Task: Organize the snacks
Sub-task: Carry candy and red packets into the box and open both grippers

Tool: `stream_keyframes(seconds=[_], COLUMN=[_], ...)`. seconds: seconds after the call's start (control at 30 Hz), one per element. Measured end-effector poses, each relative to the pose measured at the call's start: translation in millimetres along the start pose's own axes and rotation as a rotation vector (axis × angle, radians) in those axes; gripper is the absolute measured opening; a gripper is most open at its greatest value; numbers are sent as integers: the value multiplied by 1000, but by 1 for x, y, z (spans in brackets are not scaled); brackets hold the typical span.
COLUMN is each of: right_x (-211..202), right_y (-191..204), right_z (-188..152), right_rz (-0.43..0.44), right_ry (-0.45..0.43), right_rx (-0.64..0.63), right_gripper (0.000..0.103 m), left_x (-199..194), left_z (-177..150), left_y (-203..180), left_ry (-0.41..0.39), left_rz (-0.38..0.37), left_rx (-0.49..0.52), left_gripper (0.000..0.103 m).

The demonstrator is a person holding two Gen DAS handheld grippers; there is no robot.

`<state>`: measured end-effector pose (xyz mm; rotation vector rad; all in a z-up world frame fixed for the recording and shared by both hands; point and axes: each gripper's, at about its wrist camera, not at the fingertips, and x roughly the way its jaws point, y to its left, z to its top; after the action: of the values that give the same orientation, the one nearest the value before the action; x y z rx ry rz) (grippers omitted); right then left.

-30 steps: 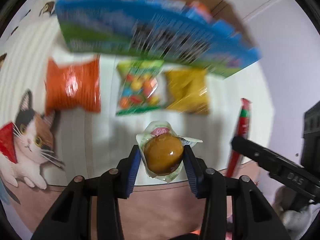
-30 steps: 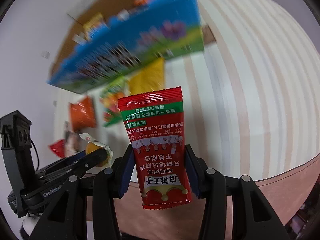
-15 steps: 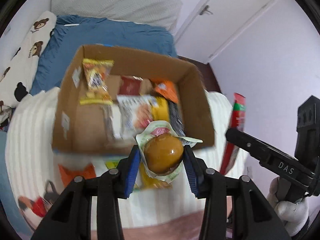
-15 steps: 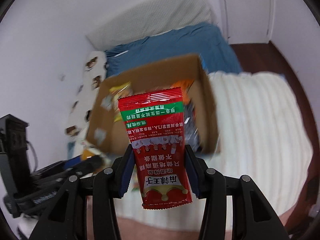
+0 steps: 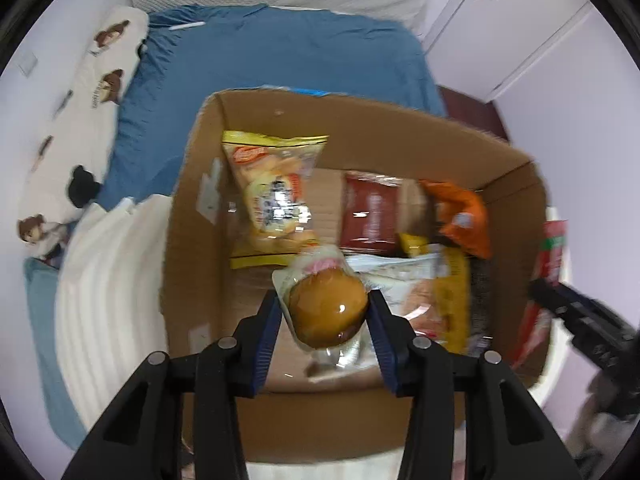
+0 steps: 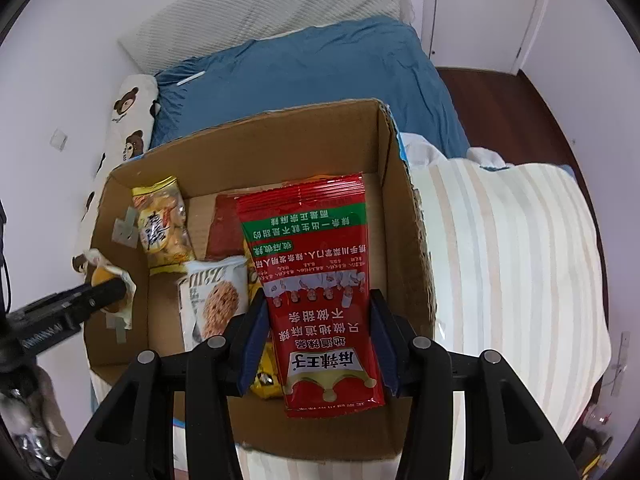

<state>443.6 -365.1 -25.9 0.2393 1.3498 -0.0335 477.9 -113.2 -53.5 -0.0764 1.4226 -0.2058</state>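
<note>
Already we have several packets lying in the cardboard box (image 6: 404, 216) — a yellow biscuit bag (image 5: 272, 196), a dark red packet (image 5: 370, 216), an orange one (image 5: 464, 220) — and two more hang above it: the left gripper (image 5: 325, 312) has its fingers clamped on a wrapped brown bun (image 5: 328, 312), the right gripper (image 6: 318, 320) on a red spicy-strip packet (image 6: 316, 280). What remains, we judge, is dropping both in. The box rests on a striped cream blanket (image 6: 508, 248) on a bed with a blue sheet (image 6: 304, 68) — white walls, a door (image 5: 492, 20) beyond.

Bedroom: pale walls (image 6: 72, 40); white door (image 5: 500, 28); dark wood floor (image 6: 520, 104); bed with blue sheet (image 6: 304, 76), white quilted headboard (image 6: 272, 4), bear-print pillow (image 5: 80, 92), cream striped blanket (image 6: 508, 248). Even indoor light.
</note>
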Motion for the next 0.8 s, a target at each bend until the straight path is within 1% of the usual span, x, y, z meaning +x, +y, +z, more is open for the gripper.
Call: stream_keyframes(seconds=[0.03,0.07,0.1,0.13,0.17,0.2,0.23,0.27,0.3,0.33,0.37,0.5,0.6,0.8], right_x=[3,8,11,15,15,15,15,15,15,15,15,14,12,8], right_y=[-1,-3,-5,-6,-7,-6,-7,-7,-7,-7,-6,1,6,14], right_z=[-1,1,2,3,3,1,1,0,-1,-2,-3,-7,-13,-27], right_rz=[-7,-12,-9,-12,-20,-22,-20,-15,-3,-2,-7,-7,-24,-44], right_ry=[12,27,40,46,43,41,37,36,37,37,36,41,40,31], right_rx=[4,13,21,26,25,23,27,30,30,30,28,14,-2,-30], right_gripper=[51,53,60,66,78,84,85,85,85,86,88,91,92,94], left_x=[7,14,18,21,22,22,21,21,19,18,16,4,-2,-16], left_z=[-1,-1,-1,-1,-1,-1,-1,0,-1,-1,-1,-5,-8,-20], left_y=[1,3,5,8,10,12,13,14,14,13,12,8,6,0], left_ry=[17,45,64,69,65,57,49,41,32,25,18,-2,-18,-70], left_rz=[36,50,37,11,1,-5,-12,-11,-9,-9,-12,-4,-3,15], left_rx=[-2,-13,-25,-41,-52,-61,-64,-63,-58,-51,-42,-25,-12,23], left_gripper=[44,47,53,56,57,60,66,69,79,91,94,95,95,95])
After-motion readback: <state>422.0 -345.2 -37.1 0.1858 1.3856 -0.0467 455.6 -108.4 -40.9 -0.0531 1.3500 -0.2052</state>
